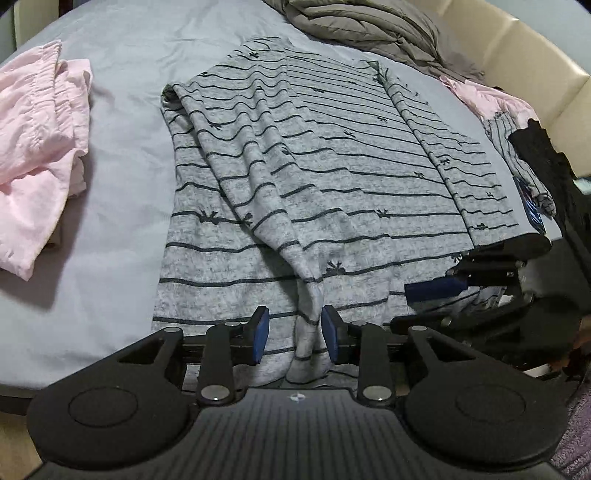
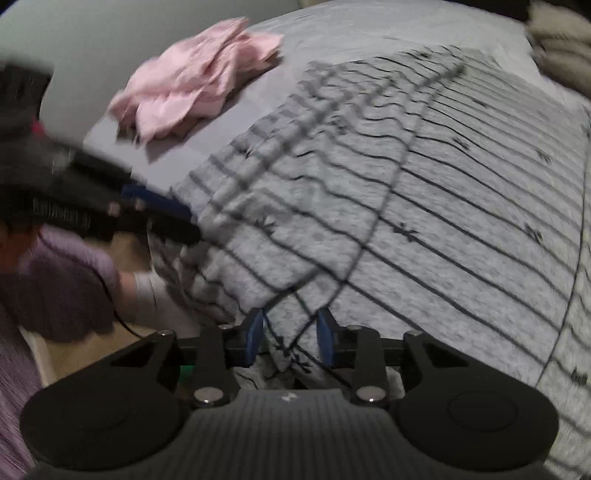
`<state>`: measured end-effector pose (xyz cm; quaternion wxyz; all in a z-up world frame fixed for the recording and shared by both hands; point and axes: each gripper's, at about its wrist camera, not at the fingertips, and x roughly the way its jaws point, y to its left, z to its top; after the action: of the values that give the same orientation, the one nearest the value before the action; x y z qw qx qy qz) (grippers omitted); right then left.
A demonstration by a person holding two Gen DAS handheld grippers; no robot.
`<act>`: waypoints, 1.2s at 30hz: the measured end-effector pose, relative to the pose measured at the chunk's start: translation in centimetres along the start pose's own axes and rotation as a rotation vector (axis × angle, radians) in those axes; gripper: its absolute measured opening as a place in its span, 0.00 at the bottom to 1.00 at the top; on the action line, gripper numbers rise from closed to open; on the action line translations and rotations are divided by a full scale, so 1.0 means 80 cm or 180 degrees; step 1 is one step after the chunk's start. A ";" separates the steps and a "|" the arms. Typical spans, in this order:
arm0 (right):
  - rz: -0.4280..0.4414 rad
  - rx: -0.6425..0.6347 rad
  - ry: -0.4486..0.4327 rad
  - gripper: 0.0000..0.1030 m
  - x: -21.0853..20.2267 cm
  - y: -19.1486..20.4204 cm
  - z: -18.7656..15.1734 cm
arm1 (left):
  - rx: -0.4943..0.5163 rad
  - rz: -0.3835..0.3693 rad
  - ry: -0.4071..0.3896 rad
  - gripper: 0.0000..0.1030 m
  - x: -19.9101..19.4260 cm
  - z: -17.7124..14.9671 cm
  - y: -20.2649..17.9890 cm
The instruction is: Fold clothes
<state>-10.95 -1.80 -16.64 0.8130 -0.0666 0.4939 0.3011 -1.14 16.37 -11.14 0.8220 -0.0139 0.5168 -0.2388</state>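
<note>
Bed (image 1: 122,155) under grey sheet; striped top (image 1: 295,177) spread across middle, partly folded, hem at near edge by both tools. Pink pile (image 1: 40,122) well left of left jaws. Grey duvet (image 1: 369,26) bunched far ahead, more clothes (image 1: 517,122) heaped far right.

Risks, judged from present lie:
- Loose fold of hem between left jaws could slip out on any lift; pads not seen pressing it, so a pull now likely drags nothing or only a corner.
- Uneven take by two tools likely to skew fold; ripples already running down left half of top, ahead-left of left jaws.
- Right view blurred, so exact bite on cloth hard to confirm; closing blind could catch one layer only, or both layers plus sheet.
- Top hanging over bed edge near right jaws; weight of overhang could pull cloth off bed if released.

Left gripper (image 1: 294,338): jaws narrowly parted, a ridge of striped hem standing between blue pads (image 1: 260,334), touching right pad at most, gap showing on left. Not gripping.

Right gripper (image 2: 289,338): jaws likewise narrowly parted, bunched corner of striped top (image 2: 406,206) sitting between pads, gaps visible both sides. Not clamped as far as blur allows.
</note>
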 end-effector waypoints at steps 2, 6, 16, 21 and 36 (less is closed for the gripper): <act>-0.0157 -0.0151 -0.0011 0.09 0.003 0.007 -0.001 | -0.0028 0.0008 -0.0002 0.28 -0.001 -0.001 0.003; -0.0143 -0.0020 -0.0046 0.02 -0.017 -0.003 -0.001 | 0.0010 0.0015 0.0015 0.28 -0.003 -0.005 0.004; -0.0157 0.0522 0.0412 0.03 -0.019 -0.050 -0.034 | 0.0444 -0.0164 0.0246 0.45 0.010 -0.025 -0.028; -0.0084 0.0530 0.0475 0.06 -0.022 -0.045 -0.047 | 0.0605 -0.0005 0.0409 0.47 0.036 -0.043 -0.044; 0.0314 0.0360 0.0350 0.29 0.018 -0.038 -0.056 | 0.0831 -0.0125 0.0491 0.06 0.061 -0.052 -0.045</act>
<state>-12.22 -5.45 -20.67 0.7713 -0.0126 0.5567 0.3082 -4.38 12.10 -16.22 0.7698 0.1014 0.5427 -0.3204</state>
